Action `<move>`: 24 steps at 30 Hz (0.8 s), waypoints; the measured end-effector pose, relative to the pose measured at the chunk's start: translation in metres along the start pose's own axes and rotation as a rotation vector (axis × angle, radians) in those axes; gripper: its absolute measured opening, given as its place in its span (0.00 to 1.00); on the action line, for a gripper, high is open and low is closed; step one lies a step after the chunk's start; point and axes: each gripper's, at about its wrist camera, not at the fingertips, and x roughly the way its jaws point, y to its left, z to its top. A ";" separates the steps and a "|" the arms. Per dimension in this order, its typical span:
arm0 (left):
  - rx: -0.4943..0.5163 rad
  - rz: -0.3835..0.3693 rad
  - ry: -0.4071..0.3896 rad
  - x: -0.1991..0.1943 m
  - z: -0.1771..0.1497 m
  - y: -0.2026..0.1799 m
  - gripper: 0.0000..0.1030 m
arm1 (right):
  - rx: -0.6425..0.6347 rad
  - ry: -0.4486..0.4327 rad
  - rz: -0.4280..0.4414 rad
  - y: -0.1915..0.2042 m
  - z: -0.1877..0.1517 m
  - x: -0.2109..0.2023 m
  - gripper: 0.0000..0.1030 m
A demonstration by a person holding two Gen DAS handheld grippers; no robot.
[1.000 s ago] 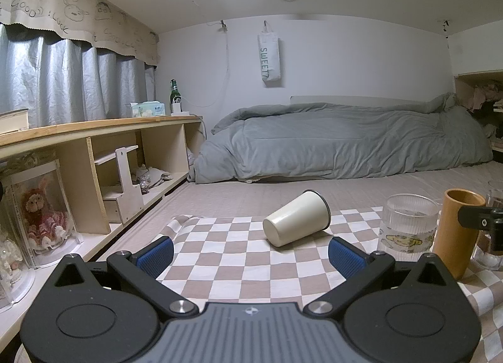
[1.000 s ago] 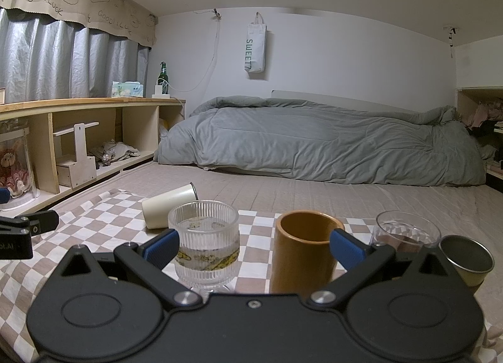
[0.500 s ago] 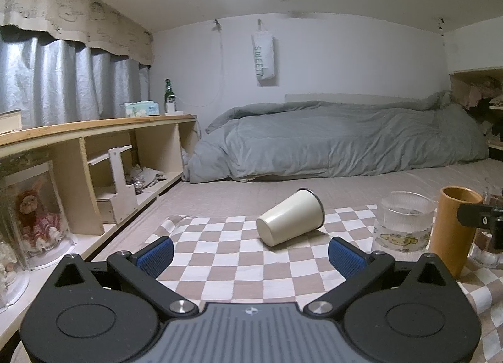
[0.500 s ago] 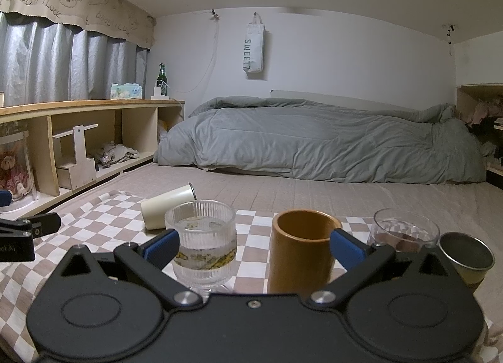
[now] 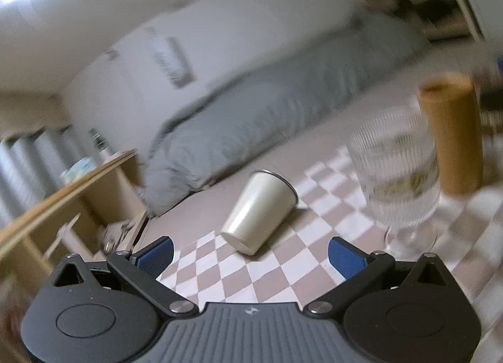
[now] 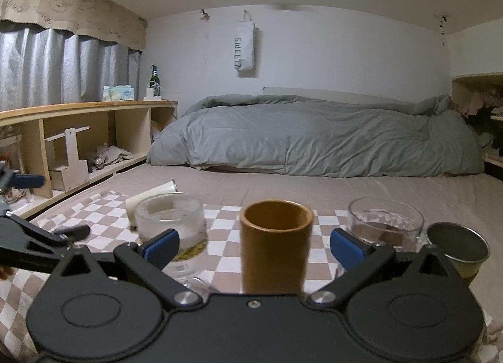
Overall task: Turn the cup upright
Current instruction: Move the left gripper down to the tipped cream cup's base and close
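A cream cup [image 5: 259,210] lies on its side on the checkered cloth [image 5: 242,281], its base toward me and its dark-rimmed mouth pointing away. My left gripper [image 5: 251,253] is open and empty, rolled to one side, with the cup just ahead between its blue pads [image 5: 155,251]. In the right wrist view the cup [image 6: 151,198] shows partly behind a ribbed glass. My right gripper [image 6: 254,245] is open and empty, with an upright brown cup [image 6: 276,243] standing between its fingers. The left gripper [image 6: 22,180] shows at that view's left edge.
A ribbed glass [image 5: 396,174] [image 6: 171,224] and the brown cup [image 5: 452,133] stand right of the lying cup. A clear glass [image 6: 385,227] and a metal cup [image 6: 457,248] stand further right. A wooden shelf [image 6: 78,139] runs along the left. A grey duvet [image 6: 314,139] lies behind.
My left gripper has rolled sharply and moved closer to the lying cup, blurring its view. The right gripper has barely moved. Both stay open.
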 end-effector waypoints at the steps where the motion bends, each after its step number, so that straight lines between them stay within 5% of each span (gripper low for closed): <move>1: 0.045 -0.009 0.010 0.008 0.000 -0.003 1.00 | 0.004 0.001 0.000 -0.001 0.001 0.001 1.00; 8: 0.274 -0.011 0.035 0.058 0.007 -0.007 1.00 | 0.034 0.015 -0.003 -0.017 -0.004 0.008 1.00; 12: 0.356 -0.117 0.106 0.088 0.014 -0.003 1.00 | 0.050 0.019 0.004 -0.021 -0.007 0.011 1.00; 16: 0.369 -0.219 0.214 0.120 0.023 0.006 1.00 | 0.054 0.009 0.009 -0.025 -0.008 0.012 1.00; 21: 0.295 -0.256 0.307 0.155 0.036 0.029 0.98 | 0.056 0.000 0.007 -0.031 -0.009 0.012 1.00; 24: 0.213 -0.282 0.386 0.178 0.038 0.045 0.82 | 0.064 0.005 0.003 -0.035 -0.010 0.015 1.00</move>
